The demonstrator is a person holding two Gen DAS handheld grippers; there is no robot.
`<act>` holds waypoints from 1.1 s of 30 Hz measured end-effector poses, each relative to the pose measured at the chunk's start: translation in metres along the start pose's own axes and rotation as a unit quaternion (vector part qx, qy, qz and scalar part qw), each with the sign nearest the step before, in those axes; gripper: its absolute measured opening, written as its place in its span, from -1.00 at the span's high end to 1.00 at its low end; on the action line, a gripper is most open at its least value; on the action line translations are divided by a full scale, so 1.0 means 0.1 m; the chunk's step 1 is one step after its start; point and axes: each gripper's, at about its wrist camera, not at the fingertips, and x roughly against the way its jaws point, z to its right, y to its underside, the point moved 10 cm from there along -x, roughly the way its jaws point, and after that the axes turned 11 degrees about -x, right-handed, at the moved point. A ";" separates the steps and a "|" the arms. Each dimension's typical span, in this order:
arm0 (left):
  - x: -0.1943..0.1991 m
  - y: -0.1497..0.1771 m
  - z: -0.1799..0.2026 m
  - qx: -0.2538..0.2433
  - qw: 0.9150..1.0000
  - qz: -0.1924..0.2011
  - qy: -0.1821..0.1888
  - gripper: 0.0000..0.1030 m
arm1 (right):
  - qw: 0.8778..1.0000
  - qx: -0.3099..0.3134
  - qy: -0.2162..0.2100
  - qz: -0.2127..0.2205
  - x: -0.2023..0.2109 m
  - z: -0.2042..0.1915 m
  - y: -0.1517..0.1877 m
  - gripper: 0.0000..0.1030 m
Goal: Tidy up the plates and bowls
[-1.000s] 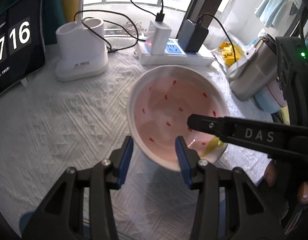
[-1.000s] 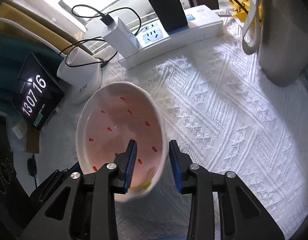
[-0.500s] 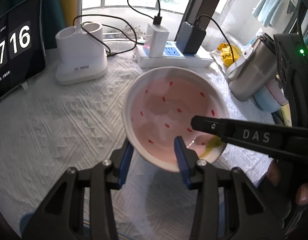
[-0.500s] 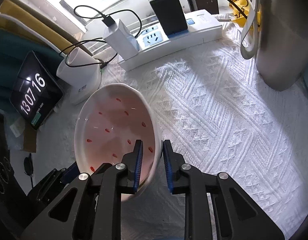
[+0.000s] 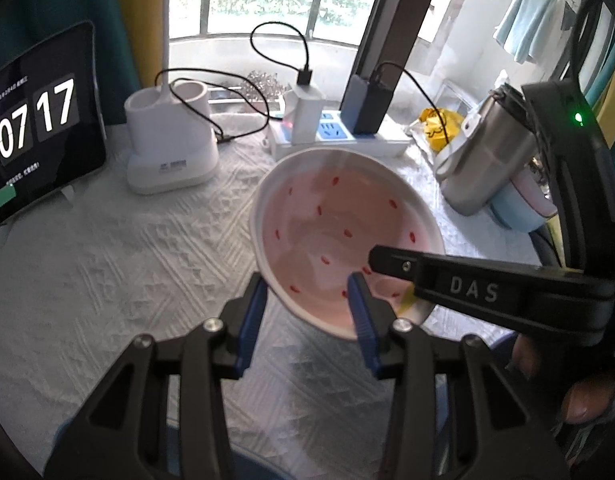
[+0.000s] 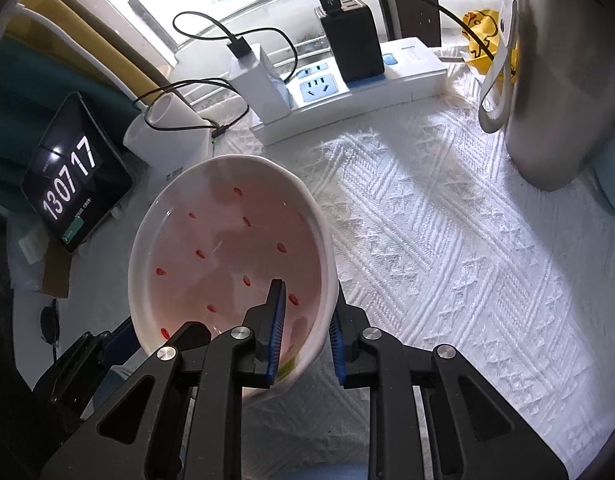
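A pink bowl [image 5: 339, 232] with red specks and a white rim hangs tilted just above the white cloth. My left gripper [image 5: 307, 300] is shut on its near wall, one blue pad outside and one inside. My right gripper [image 6: 307, 320] is shut on the rim at the bowl's [image 6: 227, 256] right side, one pad inside the bowl and one outside. In the left wrist view, a right gripper finger [image 5: 467, 288] reaches in over the bowl from the right. The left gripper's fingers [image 6: 99, 344] show below the bowl's left edge in the right wrist view.
A steel bottle [image 5: 487, 152] stands at the right with pale blue and pink bowls [image 5: 523, 204] stacked behind it. At the back are a power strip [image 5: 339, 140] with chargers and a white holder [image 5: 171, 148]. A tablet clock [image 5: 35, 128] leans at the left. White cloth [image 6: 447, 260] lies open to the right.
The right gripper's jaws have closed onto the bowl's rim. The bowl has risen a little with the left gripper and tilted. The clock shows 17 instead of 16.
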 end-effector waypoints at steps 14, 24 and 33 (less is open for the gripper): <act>0.35 -0.04 0.09 -0.006 1.000 0.026 -0.001 0.17 | 1.000 0.007 -0.011 0.024 0.26 -0.03 0.09 0.57; 0.59 -0.04 0.15 -0.010 0.999 0.043 0.000 0.17 | 0.999 0.009 -0.017 0.038 0.47 -0.06 0.21 0.57; 0.80 -0.01 0.18 -0.011 0.998 0.058 -0.006 0.17 | 0.998 0.016 -0.022 0.052 0.66 -0.13 0.34 0.57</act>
